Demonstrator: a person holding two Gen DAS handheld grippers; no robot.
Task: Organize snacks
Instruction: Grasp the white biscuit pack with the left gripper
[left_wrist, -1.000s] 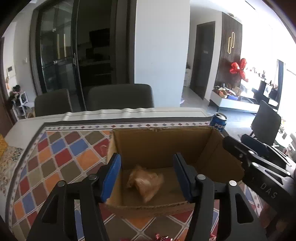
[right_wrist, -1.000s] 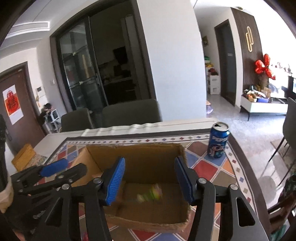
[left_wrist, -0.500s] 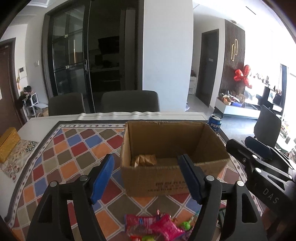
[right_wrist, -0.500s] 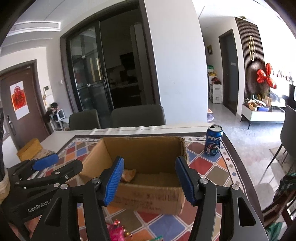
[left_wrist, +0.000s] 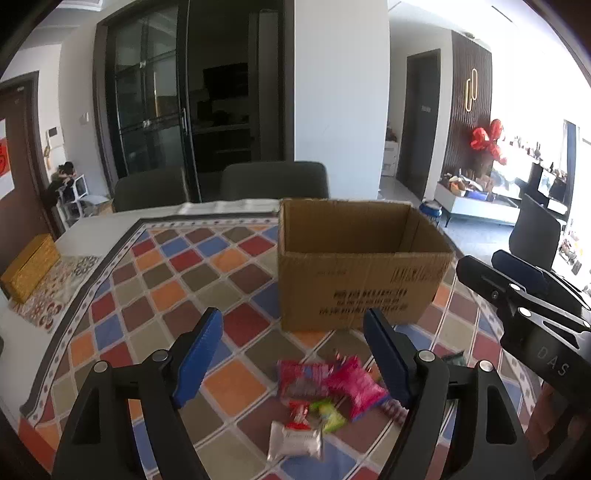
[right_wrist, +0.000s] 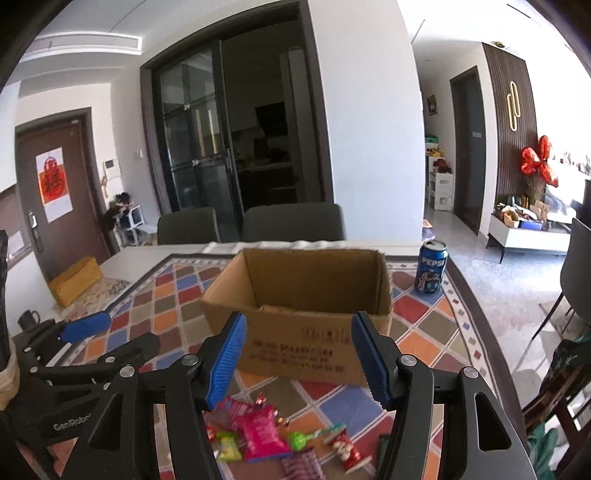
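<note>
1. The left gripper (left_wrist: 291, 358) and right gripper (right_wrist: 297, 358) both hang wide open, holding nothing.
2. Just beyond them, loose pink, green and silver snack packets (left_wrist: 332, 384) lie scattered on the chequered multicoloured tablecloth (left_wrist: 166, 295); these look left to pack.
3. Farther off stands the open brown cardboard box (right_wrist: 306, 317); its contents cannot be seen.

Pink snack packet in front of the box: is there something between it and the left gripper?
Nothing visible does. The left gripper is open and empty above the pink snack packet, which lies on the tablecloth among other snacks. The cardboard box stands beyond, its top open.
</note>
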